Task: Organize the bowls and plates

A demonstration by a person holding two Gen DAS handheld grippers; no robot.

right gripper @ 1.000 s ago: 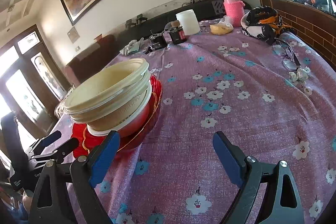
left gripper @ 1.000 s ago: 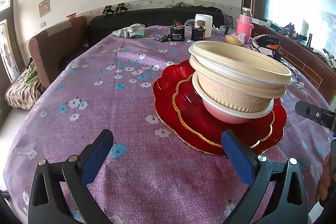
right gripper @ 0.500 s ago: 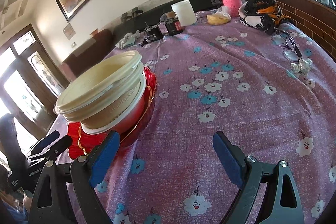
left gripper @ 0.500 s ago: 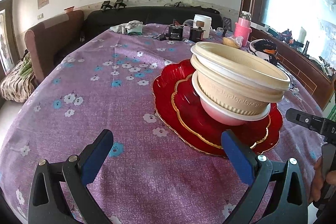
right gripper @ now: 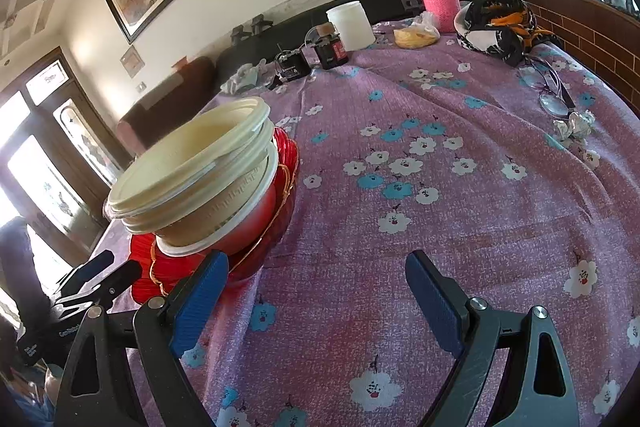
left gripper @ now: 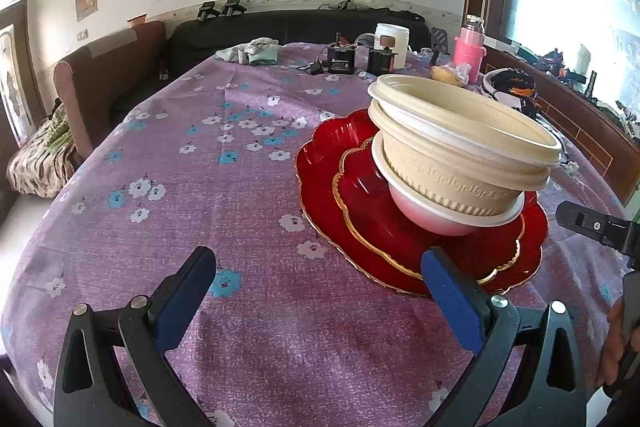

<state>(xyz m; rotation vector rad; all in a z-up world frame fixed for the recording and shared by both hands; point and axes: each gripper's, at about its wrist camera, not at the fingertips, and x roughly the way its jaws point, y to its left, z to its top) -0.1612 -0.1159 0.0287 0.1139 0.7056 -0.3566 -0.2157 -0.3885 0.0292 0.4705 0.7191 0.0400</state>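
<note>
On the left, the left hand-held gripper hung released over the purple flowered tabletop, its blue pads wide apart with nothing between them; its lower frame ran out of the picture. Just right of centre in its view stood the task's stack: a large red plate with a smaller gold-rimmed red plate on it, then a white bowl carrying nested cream bowls. How many cream bowls were nested could not be counted, and the stack hid the middle of the plates. At the far edge sat a white jar and a pink bottle; the small dark items beside them were hard to make out.

In the right wrist view, the stack lay at the left, tilted by the lens. The right hand-held gripper was likewise released and empty, its left pad overlapping the plates' near edge. Farther right lay spectacles and crumpled foil.
</note>
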